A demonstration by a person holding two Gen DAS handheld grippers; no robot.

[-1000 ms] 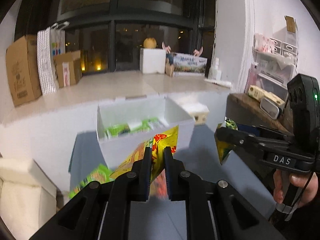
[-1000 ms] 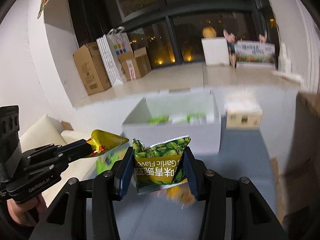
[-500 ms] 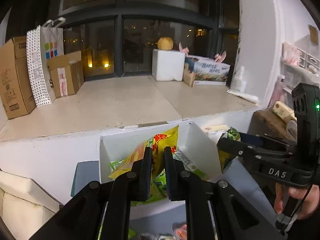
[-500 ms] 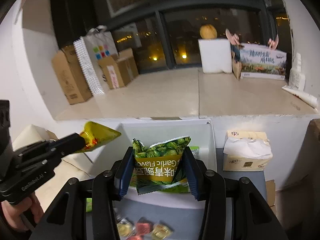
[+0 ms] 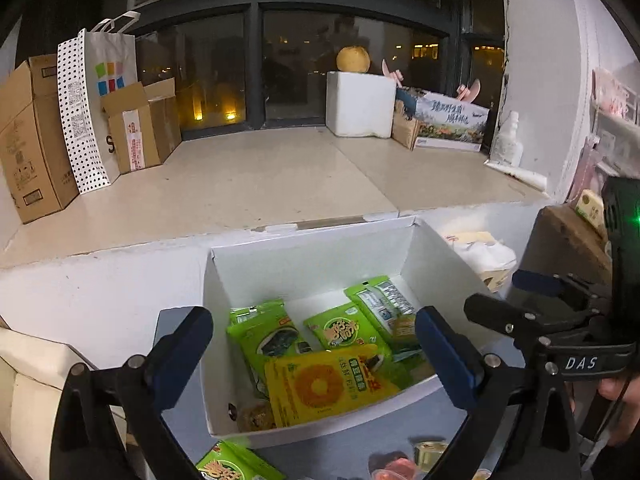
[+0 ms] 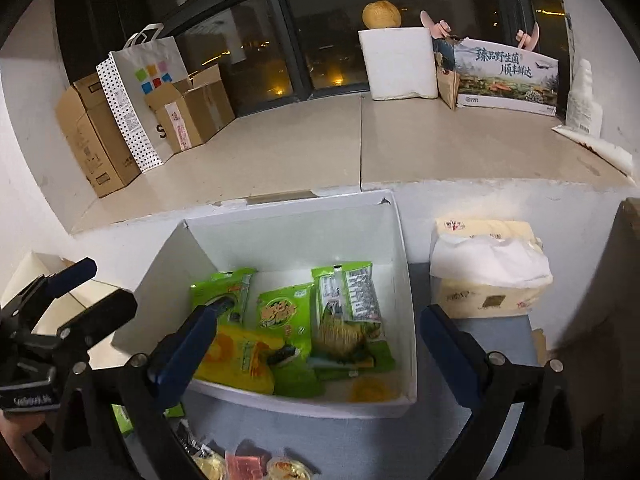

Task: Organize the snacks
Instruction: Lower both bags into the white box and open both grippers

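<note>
A white box [image 5: 312,256] stands on the blue-grey table against the ledge, with several green snack packets in it. A yellow packet [image 5: 320,384] lies flat at its front left, on top of the others. My left gripper [image 5: 316,344] hovers over the box, its jaws opening wide with nothing between them. In the right wrist view my right gripper [image 6: 318,340] is also over the box [image 6: 288,240], jaws opening and empty. A green packet [image 6: 344,332] lies below it, beside the yellow packet [image 6: 236,356]. Each gripper shows in the other's view: right gripper [image 5: 516,298], left gripper [image 6: 88,292].
Loose snacks lie on the table in front of the box: a green packet [image 5: 236,464] and small jelly cups [image 6: 248,464]. A tissue pack [image 6: 488,272] sits right of the box. Cardboard boxes and a paper bag [image 5: 96,112] stand on the ledge behind.
Both grippers moved forward over the box and went from shut to wide open. The yellow packet left the left gripper and the green packet left the right one; both now lie in the box.
</note>
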